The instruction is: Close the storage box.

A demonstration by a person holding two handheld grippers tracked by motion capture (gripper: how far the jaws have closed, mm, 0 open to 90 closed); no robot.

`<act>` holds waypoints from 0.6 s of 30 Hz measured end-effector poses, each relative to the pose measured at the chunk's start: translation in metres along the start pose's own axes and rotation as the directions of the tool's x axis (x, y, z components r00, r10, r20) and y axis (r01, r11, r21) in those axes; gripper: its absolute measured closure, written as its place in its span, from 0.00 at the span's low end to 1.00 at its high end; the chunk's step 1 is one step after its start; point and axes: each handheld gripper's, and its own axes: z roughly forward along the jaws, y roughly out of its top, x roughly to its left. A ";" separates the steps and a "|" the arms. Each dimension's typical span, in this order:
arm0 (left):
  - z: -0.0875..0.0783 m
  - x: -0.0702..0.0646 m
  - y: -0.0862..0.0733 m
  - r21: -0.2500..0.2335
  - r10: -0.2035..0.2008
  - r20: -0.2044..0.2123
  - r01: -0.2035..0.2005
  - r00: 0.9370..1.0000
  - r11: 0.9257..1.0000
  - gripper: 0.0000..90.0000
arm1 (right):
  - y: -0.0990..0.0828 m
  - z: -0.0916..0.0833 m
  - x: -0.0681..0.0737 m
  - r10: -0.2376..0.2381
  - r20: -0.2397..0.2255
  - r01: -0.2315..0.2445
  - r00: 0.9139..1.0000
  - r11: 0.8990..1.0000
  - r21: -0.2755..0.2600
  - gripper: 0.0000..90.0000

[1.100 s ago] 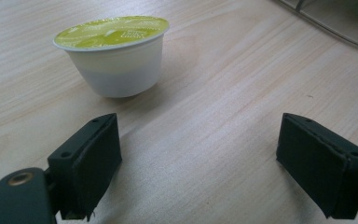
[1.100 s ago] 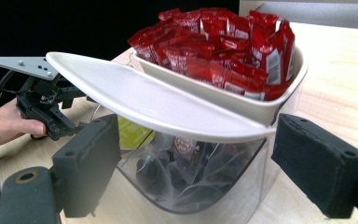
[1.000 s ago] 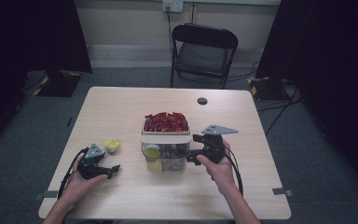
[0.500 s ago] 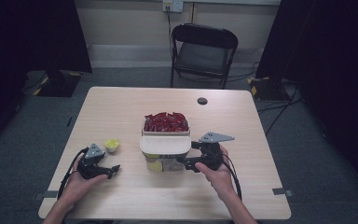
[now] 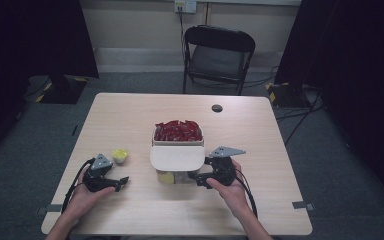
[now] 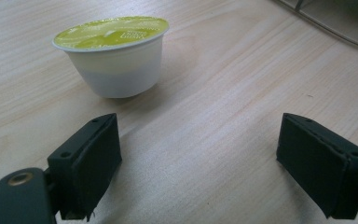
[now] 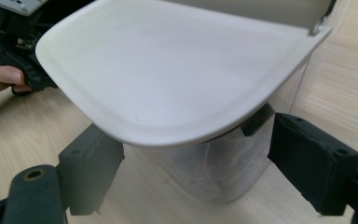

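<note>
A clear plastic box (image 5: 180,175) stands at the table's middle. Its far compartment holds red packets (image 5: 177,131), and a yellow-topped cup (image 5: 166,177) shows through its near wall. A white hinged lid (image 5: 177,157) hangs tilted over the near compartment. My right gripper (image 5: 200,179) sits at the box's right front corner. In the right gripper view its jaws (image 7: 196,172) stand apart, with the lid (image 7: 177,74) just above them and the clear wall (image 7: 223,172) between. My left gripper (image 5: 122,181) rests open on the table; a white cup with a green foil top (image 6: 114,56) stands ahead of it (image 6: 214,172).
The green-topped cup (image 5: 120,155) stands left of the box. A small black disc (image 5: 217,108) lies near the table's far edge. A black folding chair (image 5: 219,55) stands behind the table (image 5: 280,200). The other hand and its gripper (image 7: 23,60) show beyond the lid.
The white lid has swung down from upright to nearly flat over the near compartment. My right gripper has sunk with it. The left gripper has stayed put.
</note>
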 end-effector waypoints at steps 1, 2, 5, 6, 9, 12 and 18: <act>0.000 0.000 0.000 0.000 0.001 0.000 -0.001 1.000 1.000 0.14 | -0.001 0.001 -0.001 0.003 -0.004 -0.003 1.000 1.000 0.002 0.18; 0.000 0.000 0.000 -0.001 0.000 0.000 0.000 1.000 1.000 0.15 | -0.001 0.002 -0.001 0.009 -0.003 -0.009 1.000 1.000 0.009 0.17; 0.000 0.000 0.000 0.000 0.001 0.000 -0.001 1.000 1.000 0.14 | -0.003 0.004 -0.001 -0.005 0.007 0.005 1.000 1.000 0.021 0.18; 0.000 0.000 0.000 0.001 0.003 0.000 -0.003 1.000 1.000 0.14 | -0.004 0.005 -0.001 -0.004 0.009 0.004 1.000 1.000 0.027 0.18; 0.000 0.000 0.000 0.001 0.002 0.000 -0.002 1.000 1.000 0.14 | -0.005 0.006 -0.001 -0.013 0.019 0.012 1.000 0.999 0.038 0.19; 0.000 0.000 0.000 0.000 0.003 0.000 -0.003 1.000 1.000 0.14 | -0.007 0.004 -0.001 -0.010 0.021 0.009 1.000 0.999 0.033 0.21; 0.000 0.000 0.000 0.001 0.002 0.000 -0.002 1.000 1.000 0.14 | -0.011 -0.008 -0.006 0.000 0.044 -0.001 0.999 1.000 0.025 0.21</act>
